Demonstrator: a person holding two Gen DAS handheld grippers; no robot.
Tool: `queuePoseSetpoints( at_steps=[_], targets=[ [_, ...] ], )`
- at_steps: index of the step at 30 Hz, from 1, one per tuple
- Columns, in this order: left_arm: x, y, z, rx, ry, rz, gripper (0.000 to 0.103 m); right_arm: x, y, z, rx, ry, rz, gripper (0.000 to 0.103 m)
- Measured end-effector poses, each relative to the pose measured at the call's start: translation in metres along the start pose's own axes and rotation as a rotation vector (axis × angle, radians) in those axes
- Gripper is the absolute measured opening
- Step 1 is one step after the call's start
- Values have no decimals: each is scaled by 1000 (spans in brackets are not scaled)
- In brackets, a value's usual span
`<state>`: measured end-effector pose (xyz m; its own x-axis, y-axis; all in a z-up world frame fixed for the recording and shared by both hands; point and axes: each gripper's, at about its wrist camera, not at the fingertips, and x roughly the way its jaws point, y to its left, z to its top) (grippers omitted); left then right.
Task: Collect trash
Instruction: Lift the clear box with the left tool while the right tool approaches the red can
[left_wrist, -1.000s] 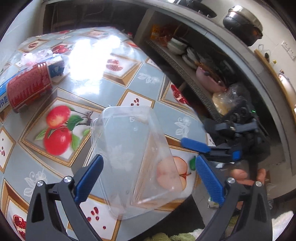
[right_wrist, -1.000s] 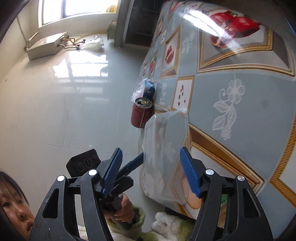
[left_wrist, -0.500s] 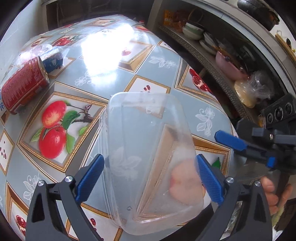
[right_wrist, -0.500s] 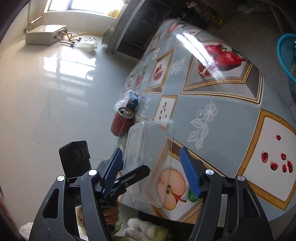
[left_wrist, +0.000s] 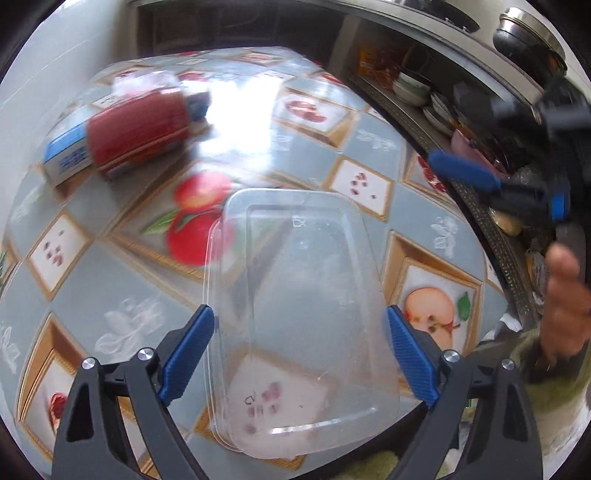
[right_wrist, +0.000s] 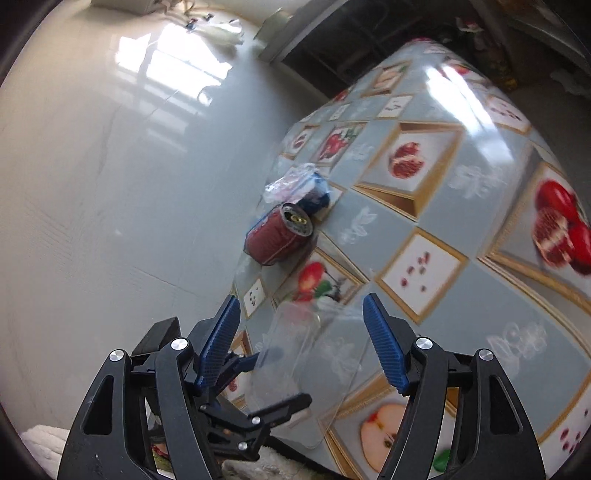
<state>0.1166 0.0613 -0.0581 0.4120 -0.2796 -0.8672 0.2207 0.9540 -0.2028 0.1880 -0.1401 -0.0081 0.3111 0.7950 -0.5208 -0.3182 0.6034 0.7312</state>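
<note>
A clear plastic container hangs over the near edge of the fruit-print table. My left gripper straddles it. Its jaws are closing, and the blue pads touch the container's two long sides. The right wrist view shows the same container with the left gripper around it. My right gripper is above and behind it with its jaws opening and nothing between the pads. It also shows blurred at the far right. A red can lies on its side further back.
A blue-and-white box and a crumpled plastic bag lie beside the red can. A shelf of bowls runs along the table's right side. A person's hand is at the right edge. Pale tiled floor lies left of the table.
The right gripper let go of the container, rolled and drew back upward. The left gripper's pads came in against the container's sides, and the container went from tilted to flatter.
</note>
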Motion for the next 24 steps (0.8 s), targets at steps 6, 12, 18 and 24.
queuePoseSetpoints(
  at_steps=[6,12,18,24],
  targets=[
    [-17,37,-15,-84,-38,35,90,85,36,56,-107,128,-33,66],
    [-33,74,-24,-184,-90,101,90,151,34,92,-86,160,-143,35],
    [-50,126,-24,-321,-158,178,90,170,19,69,-10,312,-16,32],
    [-55,156,-18,-379,-201,194,90,143,47,38,-185,397,7,39]
  ],
)
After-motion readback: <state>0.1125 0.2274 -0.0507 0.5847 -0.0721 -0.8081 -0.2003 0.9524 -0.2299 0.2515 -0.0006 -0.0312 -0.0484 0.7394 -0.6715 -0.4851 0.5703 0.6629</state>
